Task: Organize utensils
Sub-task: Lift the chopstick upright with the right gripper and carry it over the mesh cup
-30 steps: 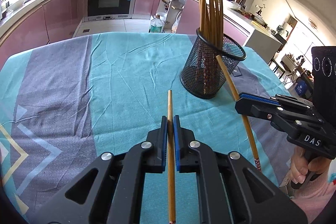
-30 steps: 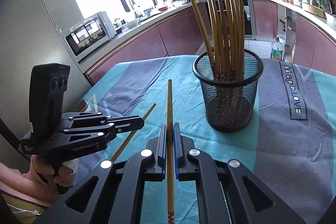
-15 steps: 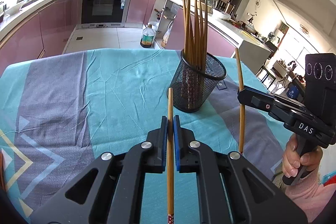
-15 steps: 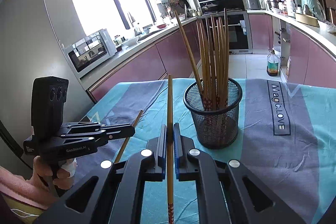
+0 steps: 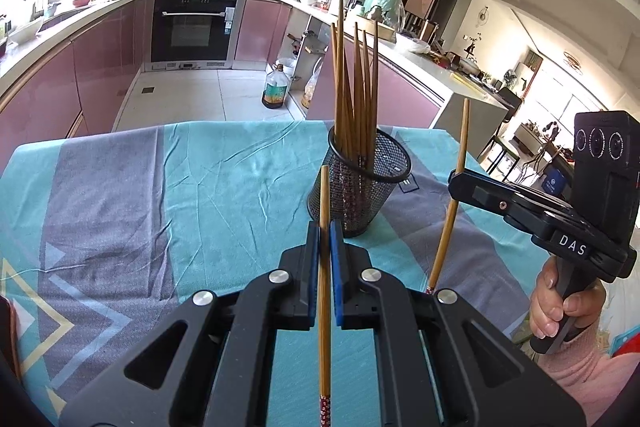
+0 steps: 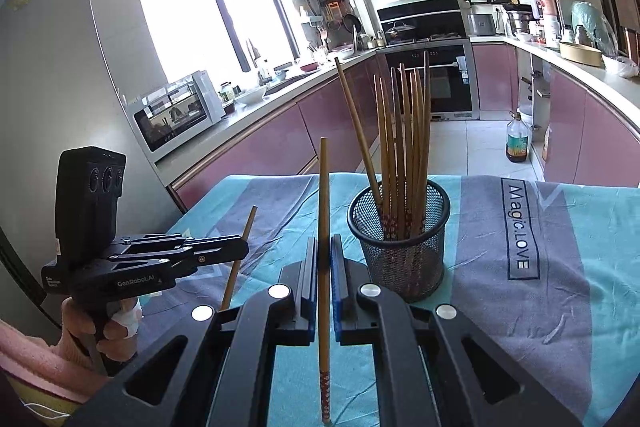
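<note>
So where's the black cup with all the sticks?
The mesh cup stands on the tablecloth, just past the left gripper; in the right wrist view it's right of the held chopstick.

chopsticks (image 5: 325, 211): wood, smooth, brown, matt
cup (image 6: 400, 259): black metal mesh, slightly shiny
cloth (image 5: 160, 195): woven fabric, matt, creased, over the tabletop
tongs (image 6: 324, 267): black matt plastic, blue rubbery pads, bright metal screws
cabinets (image 6: 280, 143): glossy pink fronts

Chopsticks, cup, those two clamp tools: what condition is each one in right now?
Left gripper: shut on a chopstick.
Left chopstick: clamped, plain tip forward.
Right gripper: shut on a chopstick.
Right chopstick: clamped, off the table.
Mesh cup: upright, holding chopsticks.
Oven door: closed.
</note>
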Demonstrator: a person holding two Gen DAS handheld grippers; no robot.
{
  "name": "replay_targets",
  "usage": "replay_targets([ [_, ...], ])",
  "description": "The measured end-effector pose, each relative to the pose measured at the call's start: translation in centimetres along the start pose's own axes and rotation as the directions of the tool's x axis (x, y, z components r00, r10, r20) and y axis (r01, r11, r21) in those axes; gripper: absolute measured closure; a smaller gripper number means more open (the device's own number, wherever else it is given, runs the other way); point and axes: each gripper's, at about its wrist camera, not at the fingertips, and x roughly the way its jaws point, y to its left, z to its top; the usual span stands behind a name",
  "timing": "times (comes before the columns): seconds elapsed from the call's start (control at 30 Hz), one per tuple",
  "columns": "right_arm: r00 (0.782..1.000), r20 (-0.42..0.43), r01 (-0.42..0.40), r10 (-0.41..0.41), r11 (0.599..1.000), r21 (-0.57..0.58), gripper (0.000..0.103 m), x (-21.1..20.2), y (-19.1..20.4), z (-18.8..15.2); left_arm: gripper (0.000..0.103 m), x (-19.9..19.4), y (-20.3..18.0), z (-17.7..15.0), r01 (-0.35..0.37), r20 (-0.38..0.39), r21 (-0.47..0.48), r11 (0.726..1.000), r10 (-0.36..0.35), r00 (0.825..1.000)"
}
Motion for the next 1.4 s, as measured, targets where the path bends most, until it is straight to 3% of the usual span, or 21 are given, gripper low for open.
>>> replay_targets([
  [1.4,0.994,0.104,0.040,-0.034,0.998,-0.057,0.098,-2.3,0.2,3.6,0.097,-3.2,-1.4,4.0,0.056,0.122,0.036,0.998,-0.060,0.991],
])
